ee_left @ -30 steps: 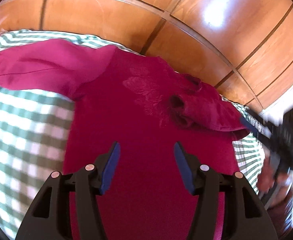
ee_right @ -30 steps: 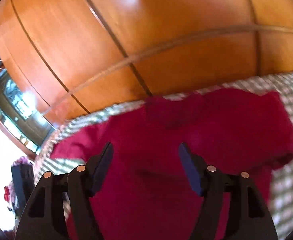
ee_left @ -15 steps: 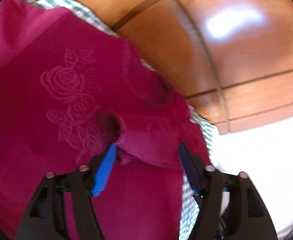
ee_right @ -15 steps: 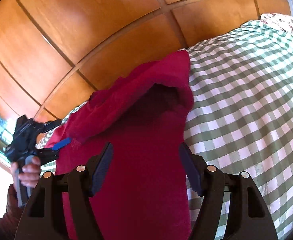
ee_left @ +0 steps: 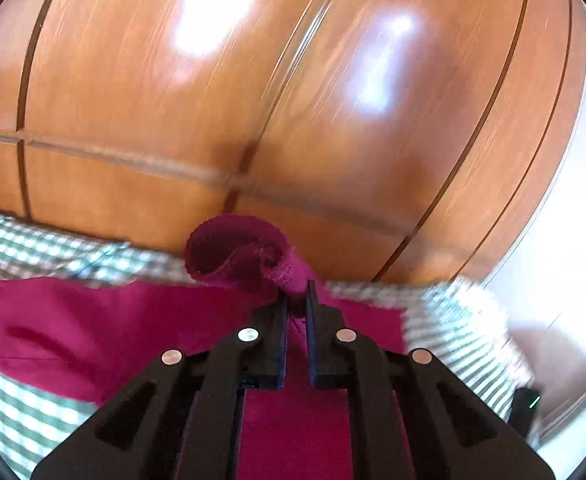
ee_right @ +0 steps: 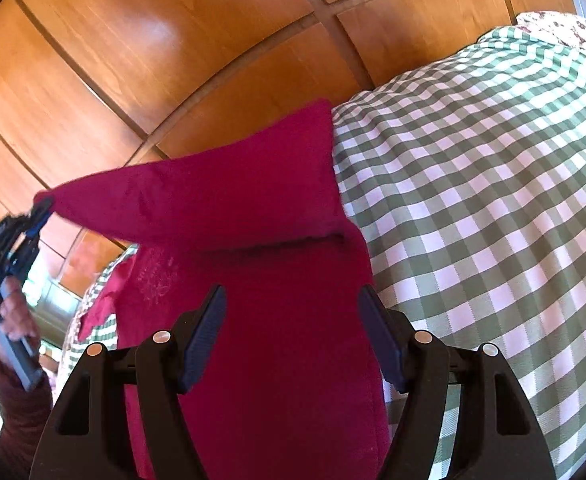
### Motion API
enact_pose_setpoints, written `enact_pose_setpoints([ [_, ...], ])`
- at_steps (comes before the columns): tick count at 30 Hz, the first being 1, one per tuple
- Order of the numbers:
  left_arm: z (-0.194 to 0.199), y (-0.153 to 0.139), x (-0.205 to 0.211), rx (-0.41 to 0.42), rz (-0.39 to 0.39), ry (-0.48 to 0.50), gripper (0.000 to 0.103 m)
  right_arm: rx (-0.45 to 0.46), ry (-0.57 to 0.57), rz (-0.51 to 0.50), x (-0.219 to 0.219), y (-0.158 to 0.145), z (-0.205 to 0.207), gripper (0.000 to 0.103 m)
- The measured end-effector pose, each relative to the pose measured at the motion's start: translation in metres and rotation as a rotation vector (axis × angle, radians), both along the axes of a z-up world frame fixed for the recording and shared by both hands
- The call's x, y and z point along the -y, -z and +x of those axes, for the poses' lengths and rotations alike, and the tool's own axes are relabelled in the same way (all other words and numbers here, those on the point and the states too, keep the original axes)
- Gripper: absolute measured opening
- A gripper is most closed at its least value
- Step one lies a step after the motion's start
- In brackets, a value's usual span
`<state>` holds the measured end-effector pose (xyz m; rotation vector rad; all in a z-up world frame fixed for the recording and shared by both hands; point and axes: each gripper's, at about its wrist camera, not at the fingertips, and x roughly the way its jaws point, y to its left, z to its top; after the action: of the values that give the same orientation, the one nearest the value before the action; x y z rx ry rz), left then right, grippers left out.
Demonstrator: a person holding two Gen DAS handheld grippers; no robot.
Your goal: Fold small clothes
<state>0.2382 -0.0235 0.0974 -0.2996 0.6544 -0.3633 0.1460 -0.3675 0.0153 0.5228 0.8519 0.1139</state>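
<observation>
1. Clearly the crimson long-sleeved top [ee_right: 253, 320] is light and limp. Its sleeve [ee_right: 197, 196] stretches taut from the shoulder seam out to my left tongs [ee_right: 41, 208] and sags where nothing carries it, so I judge it will drape and slide rather than keep a crease.
2. My left tongs [ee_left: 296, 300] are pressed together on the sleeve cuff [ee_left: 237, 252], which curls open just above the tips. Judging by that, the ribbed cuff is a sound place to hold: thicker than the body cloth and less likely to slip out.
3. My right tongs [ee_right: 293, 336] are spread wide and hover over the body of the top, pinching nothing. For a next hold I would favour the shoulder seam or the hem, not the loose middle.
4. Underneath, the top lies on a green-and-white checked cloth [ee_right: 473, 200]. It looks soft and may ruck if I drag the garment; I cannot tell whether it covers a bed or a desk.
5. Behind stands a glossy panelled wooden wall [ee_left: 253, 80], with bright glare on it, close behind the far edge of the cloth.
</observation>
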Motion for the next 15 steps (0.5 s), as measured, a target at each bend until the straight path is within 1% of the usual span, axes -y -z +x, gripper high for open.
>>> enact_pose_setpoints([
  [1, 0.002, 0.011, -0.003, -0.037, 0.034, -0.011, 0.009, -0.003, -0.002, 0.0, -0.002, 0.001, 0.002, 0.067],
  [2, 0.004, 0.026, -0.006, -0.082, 0.068, -0.02, 0.014, -0.004, -0.007, -0.001, -0.005, 0.0, 0.003, 0.067],
  [3, 0.007, 0.042, -0.008, -0.13, 0.084, -0.016, 0.021, -0.002, -0.012, -0.004, -0.008, -0.001, 0.004, 0.067],
  [4, 0.007, 0.062, -0.013, -0.197, 0.073, -0.004, 0.026, -0.001, -0.017, -0.008, -0.011, -0.001, 0.005, 0.067],
  [5, 0.005, 0.072, -0.017, -0.221, 0.059, -0.005, 0.039, 0.001, -0.023, -0.014, -0.013, -0.003, 0.007, 0.067],
  [6, 0.002, 0.083, -0.023, -0.242, 0.038, -0.011, 0.047, 0.004, -0.031, -0.022, -0.017, -0.005, 0.008, 0.067],
  [7, -0.002, 0.093, -0.033, -0.27, -0.008, -0.027, 0.05, 0.007, -0.036, -0.027, -0.019, -0.006, 0.01, 0.067],
  [8, -0.002, 0.098, -0.038, -0.291, -0.057, -0.033, 0.055, 0.008, -0.041, -0.033, -0.023, -0.007, 0.013, 0.067],
  [9, -0.003, 0.104, -0.048, -0.313, -0.13, -0.045, 0.058, 0.009, -0.045, -0.036, -0.025, -0.008, 0.015, 0.067],
  [10, 0.002, 0.11, -0.054, -0.328, -0.18, -0.059, 0.06, 0.013, -0.051, -0.041, -0.028, -0.009, 0.018, 0.067],
  [11, 0.003, 0.115, -0.061, -0.342, -0.228, -0.069, 0.066, 0.018, -0.059, -0.048, -0.033, -0.011, 0.022, 0.067],
  [12, 0.006, 0.119, -0.071, -0.363, -0.305, -0.077, 0.07, 0.021, -0.063, -0.056, -0.036, -0.011, 0.025, 0.067],
  [15, 0.016, 0.13, -0.078, -0.401, -0.444, -0.093, 0.07, 0.031, -0.077, -0.097, -0.05, -0.012, 0.039, 0.067],
])
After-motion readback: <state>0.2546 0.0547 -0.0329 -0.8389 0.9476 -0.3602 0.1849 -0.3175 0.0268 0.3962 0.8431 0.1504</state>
